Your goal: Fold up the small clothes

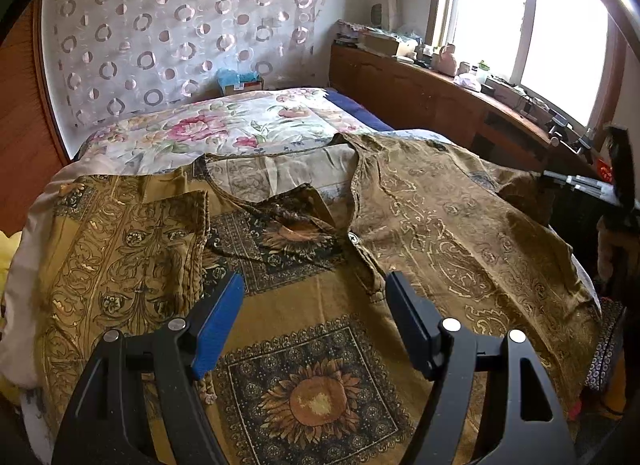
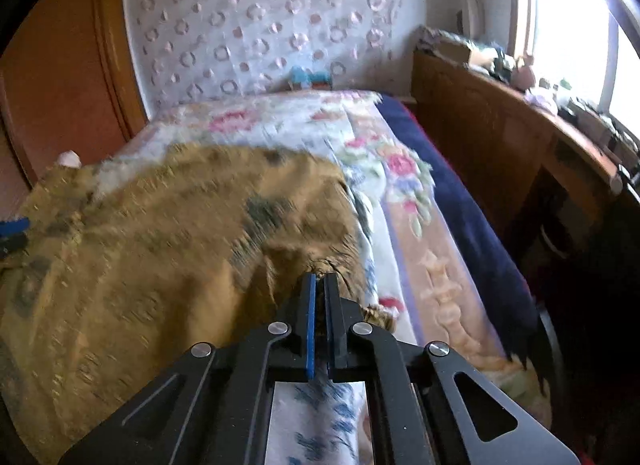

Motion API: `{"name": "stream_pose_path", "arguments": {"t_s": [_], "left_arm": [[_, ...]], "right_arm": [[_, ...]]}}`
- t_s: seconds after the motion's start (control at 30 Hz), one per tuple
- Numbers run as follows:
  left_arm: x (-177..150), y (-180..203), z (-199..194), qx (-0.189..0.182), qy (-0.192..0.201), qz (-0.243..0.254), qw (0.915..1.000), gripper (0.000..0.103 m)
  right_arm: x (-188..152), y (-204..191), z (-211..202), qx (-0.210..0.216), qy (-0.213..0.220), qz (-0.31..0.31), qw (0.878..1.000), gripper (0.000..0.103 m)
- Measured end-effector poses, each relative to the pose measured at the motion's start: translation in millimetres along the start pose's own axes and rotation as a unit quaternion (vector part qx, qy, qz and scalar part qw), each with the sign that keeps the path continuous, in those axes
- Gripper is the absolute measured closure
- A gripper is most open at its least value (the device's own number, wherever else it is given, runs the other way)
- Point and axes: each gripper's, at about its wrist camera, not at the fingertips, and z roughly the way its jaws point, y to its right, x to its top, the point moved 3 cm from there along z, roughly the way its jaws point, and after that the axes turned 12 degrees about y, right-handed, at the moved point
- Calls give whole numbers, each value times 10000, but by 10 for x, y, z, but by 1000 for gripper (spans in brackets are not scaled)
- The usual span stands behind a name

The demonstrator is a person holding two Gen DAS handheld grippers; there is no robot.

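Mustard-gold shirt [image 1: 400, 225] with sunflower squares and scrollwork is lying spread across the near end of the bed [image 1: 224, 125], front up, and it is filling most of what I am seeing through the left wrist camera. My left gripper [image 1: 316, 285] is hovering just above the shirt's lower front with its jaws standing wide apart, gripping nothing; the blue pad and the black pad are framing the button placket below the neckline. One sleeve is lying folded in over the chest on the picture's left side. Through the right wrist camera, blurred, my right gripper [image 2: 319, 279] is pinching a bunched edge of the same shirt [image 2: 160, 265], its jaws closed down on the cloth so that only a narrow slit is showing between the pads. The fabric is rising in a hump from that pinch and draping away to the left. Under the shirt the floral bedspread [image 2: 360, 137] is running on toward the far wall, with a dark blue blanket [image 2: 460, 205] lying along its right edge. Beyond that, a wooden ledge [image 1: 440, 85] is carrying clutter beneath a bright window [image 1: 520, 25], and a circle-patterned curtain [image 1: 180, 25] is hanging behind the bed.
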Motion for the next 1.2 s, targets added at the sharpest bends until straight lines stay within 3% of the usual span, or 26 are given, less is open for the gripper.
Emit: {"name": "stream_pose_path", "arguments": {"t_s": [0.2,0.43,0.6,0.77,0.87,0.93,0.97,1.2], "left_arm": [[16,-4,37,75,26,-20,10000,29],[38,17,69,116,94,17,9999,29],[91,46,93,58,195,-26,9998,29],[203,110,165,9,263,105,9996,29],[253,170,230,-77,289,177,9994,29],[251,219,284,-189,279,222,9992,29],[244,242,297,-218,276,250,9991,29],[139,353,405,-384,157,313,9986,29]], "right_arm": [[165,-480,-64,605,266,-339,9972,100],[-200,-741,146,1144,-310,-383,9922,100],[-398,-682,243,1128,-599,-303,9913,100],[-318,-635,283,1028,-663,-332,9919,99],[-260,-772,161,996,-589,-317,9928,87],[-213,-760,96,928,-479,-293,9941,67],[-192,-749,55,896,-411,-277,9947,63],[-115,-513,-125,498,-136,-162,9985,57]]}}
